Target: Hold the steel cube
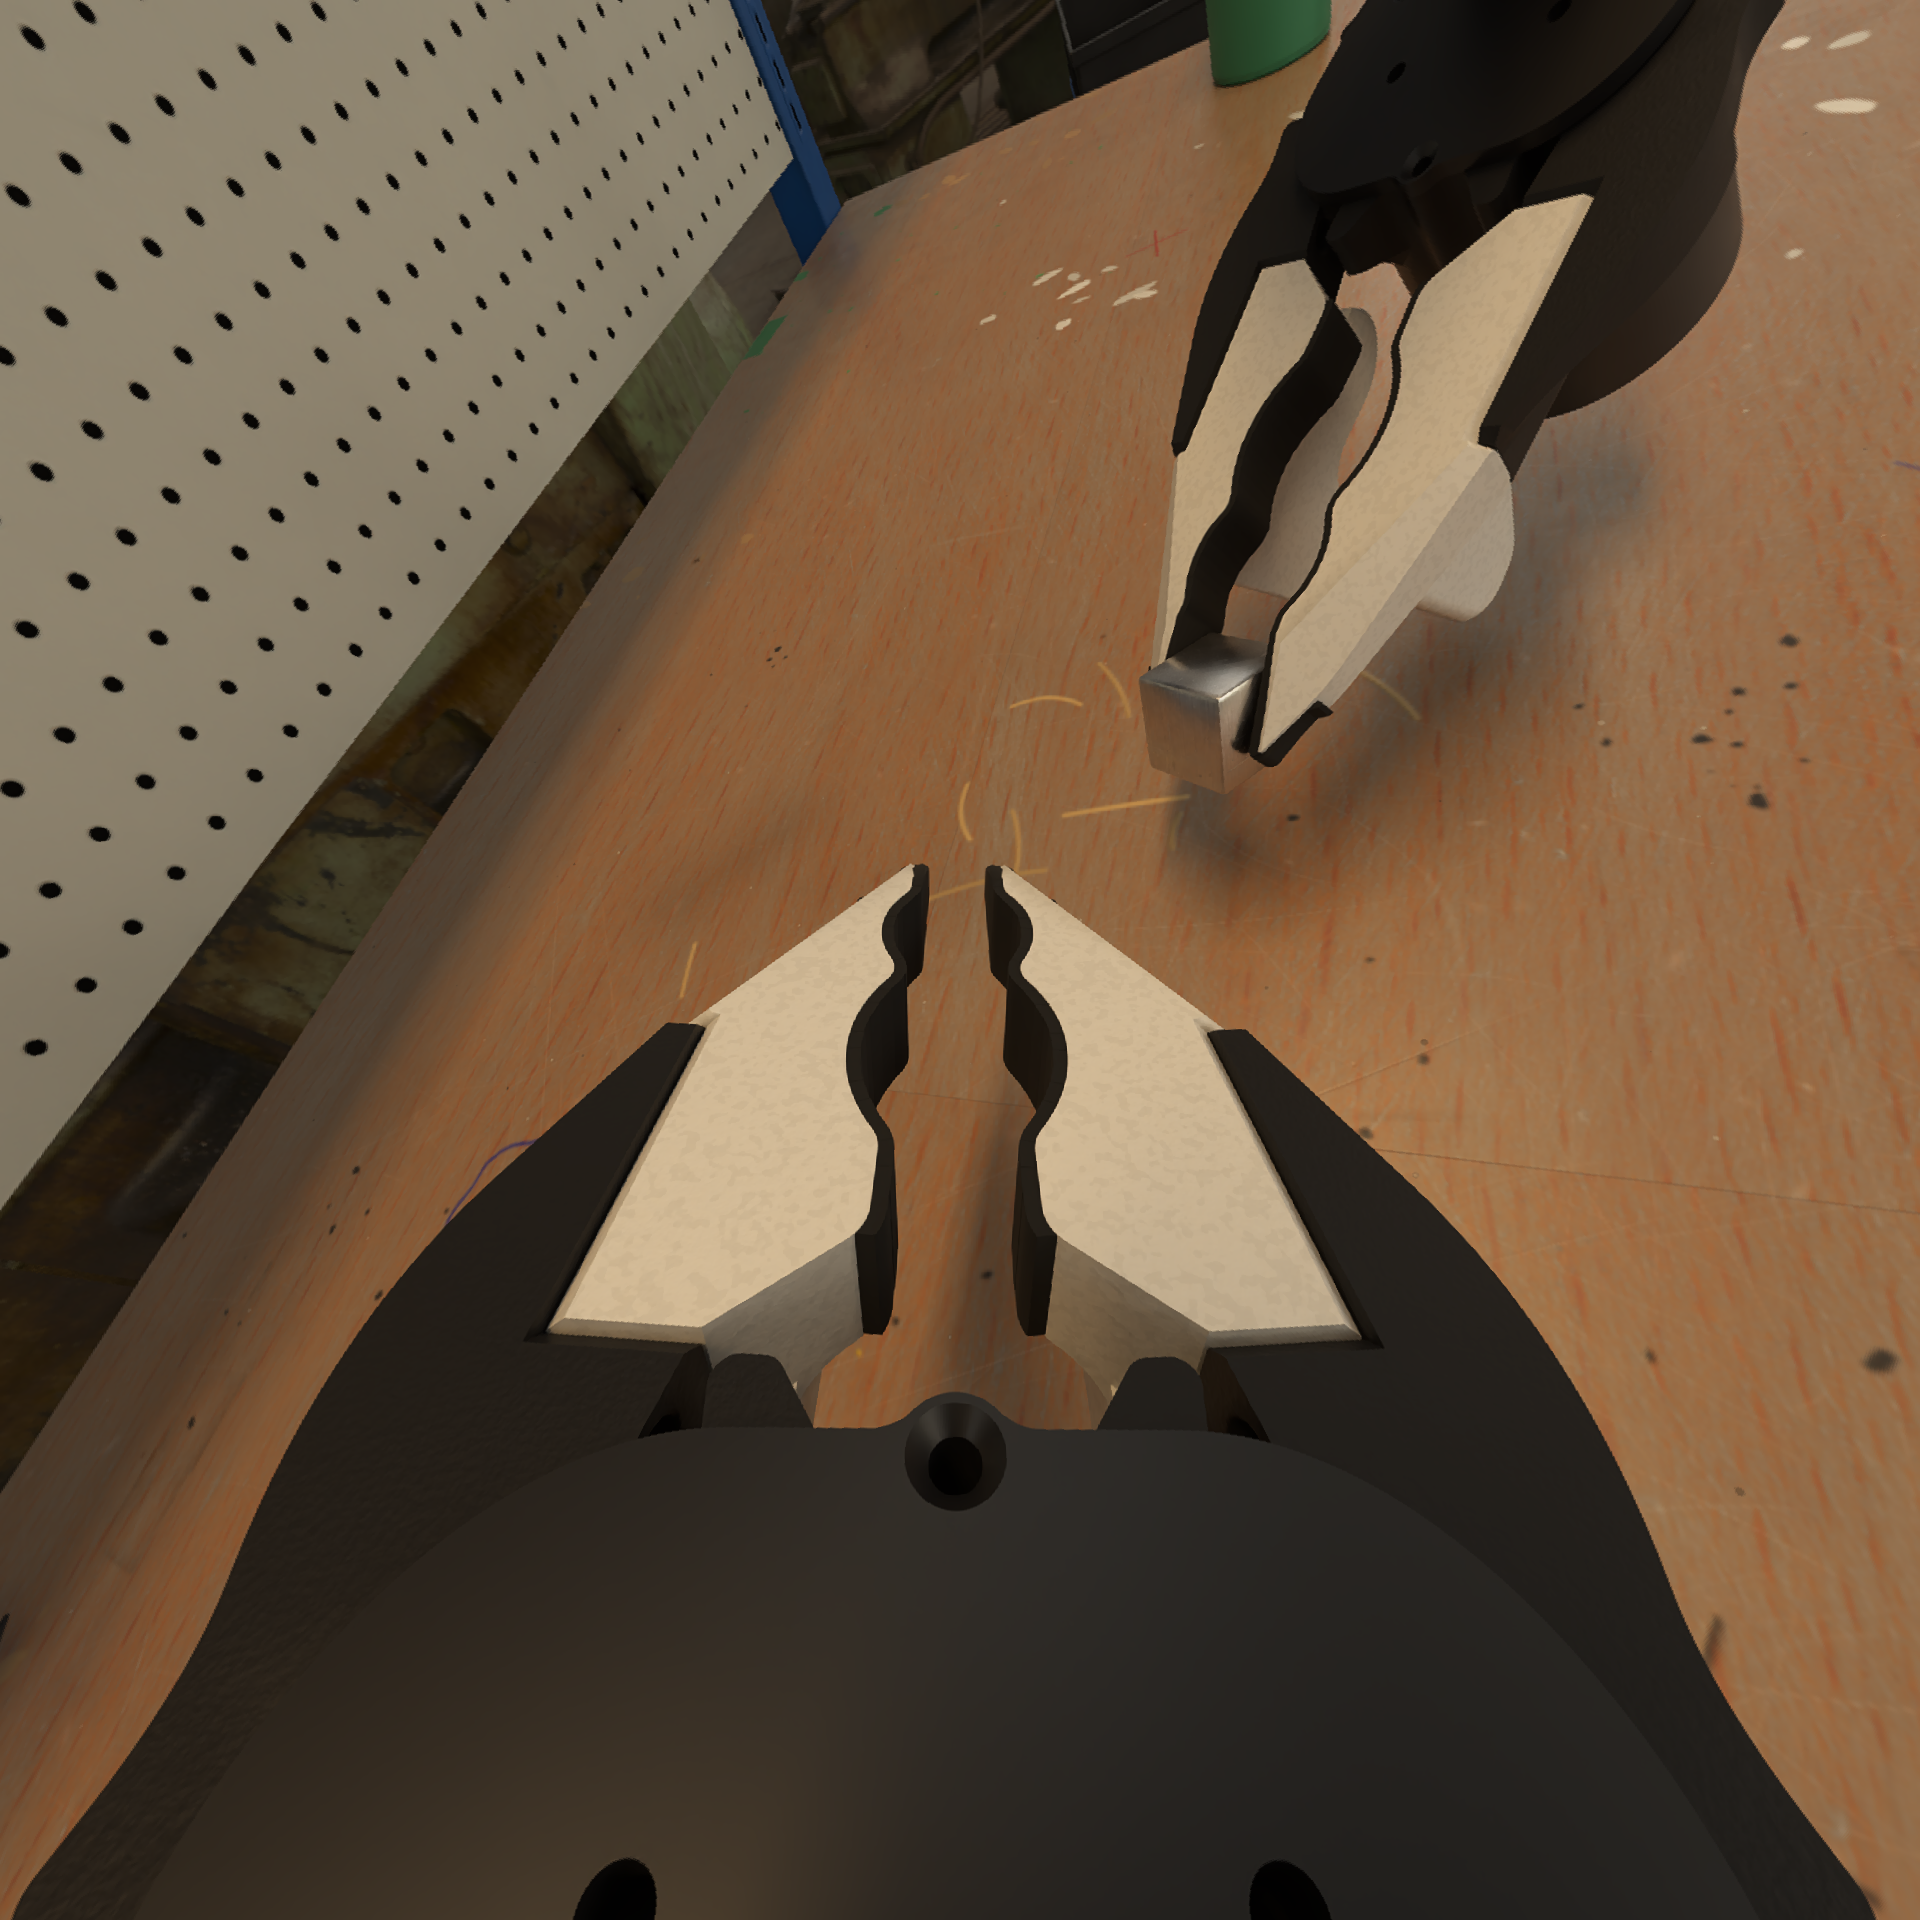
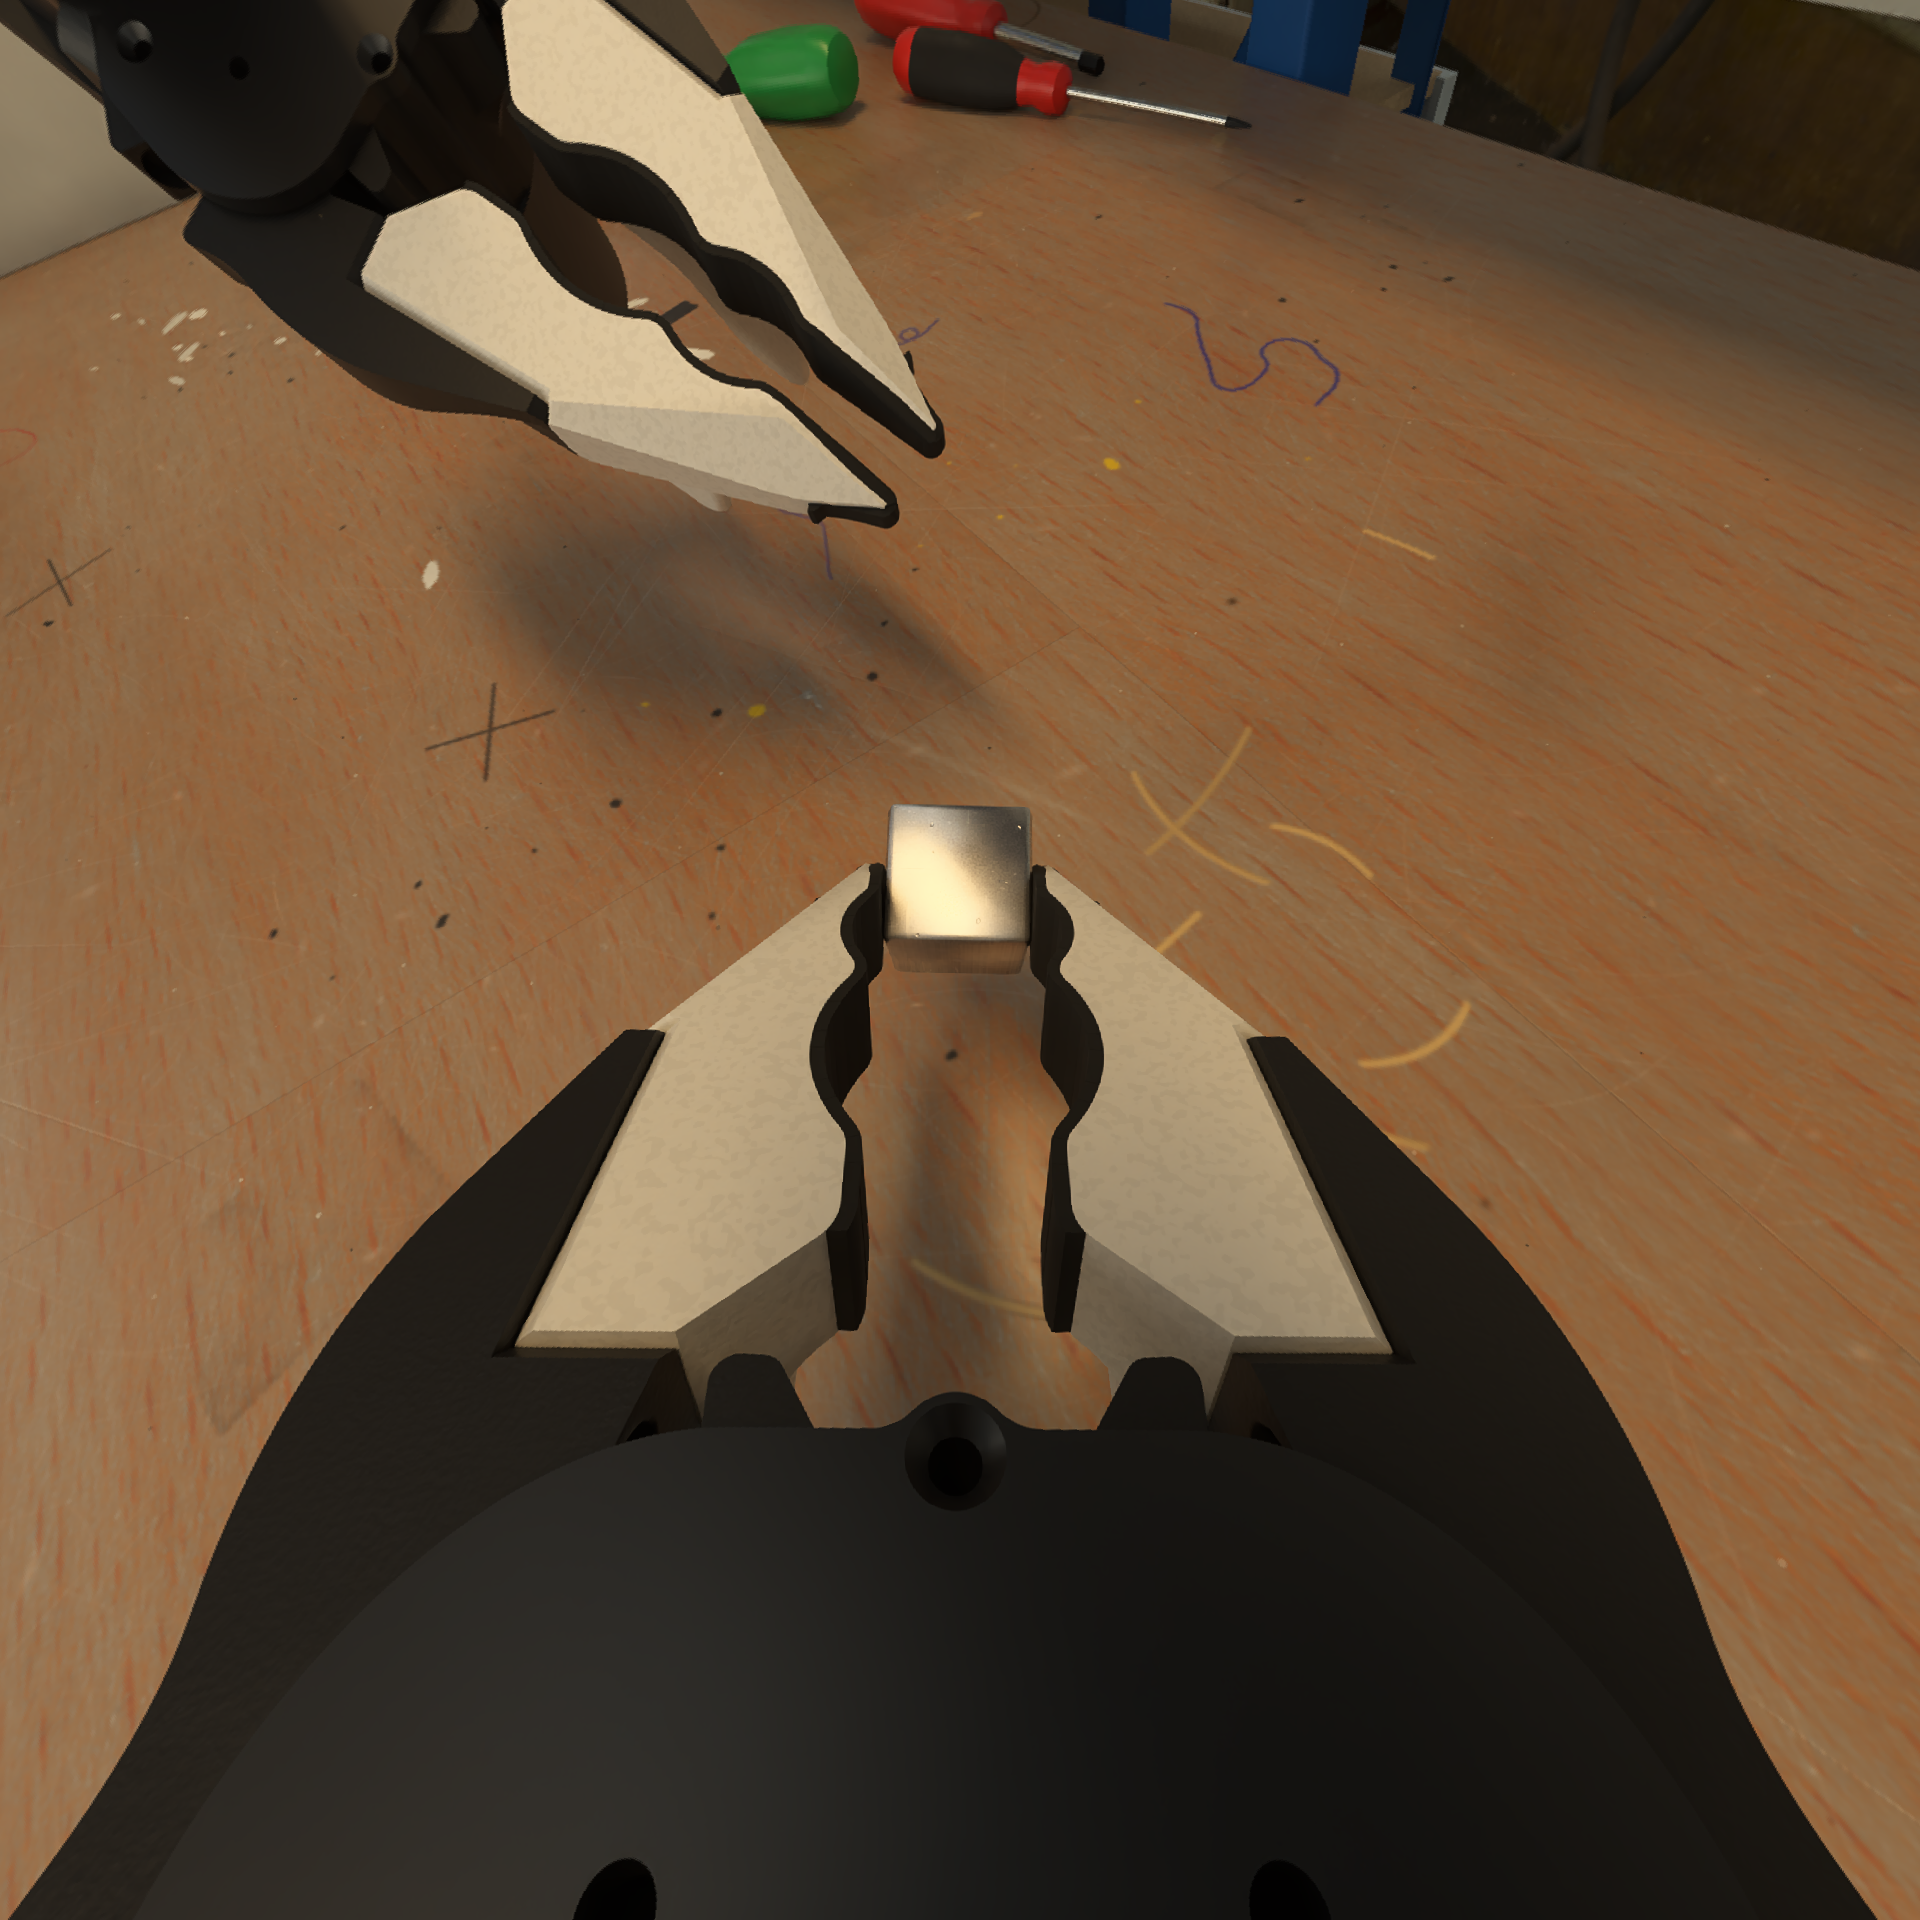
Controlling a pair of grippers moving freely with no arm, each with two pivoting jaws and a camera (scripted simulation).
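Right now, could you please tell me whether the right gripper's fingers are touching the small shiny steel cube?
Touching. The right wrist view shows both fingertip pads pressed flush against opposite sides of the steel cube, no gap visible.

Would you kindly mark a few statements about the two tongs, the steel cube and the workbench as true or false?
1. The right tongs are shut on the steel cube. True.
2. The left tongs hold a screwdriver. False: they hold nothing, with only a narrow gap between the fingertips.
3. The cube is gripped at the fingertips, not deep between the fingers. True.
4. The red-and-black screwdriver lies beside the cube. False: it lies far off, at the far end of the wooden workbench.
5. A perforated board shows in the left wrist view. True.
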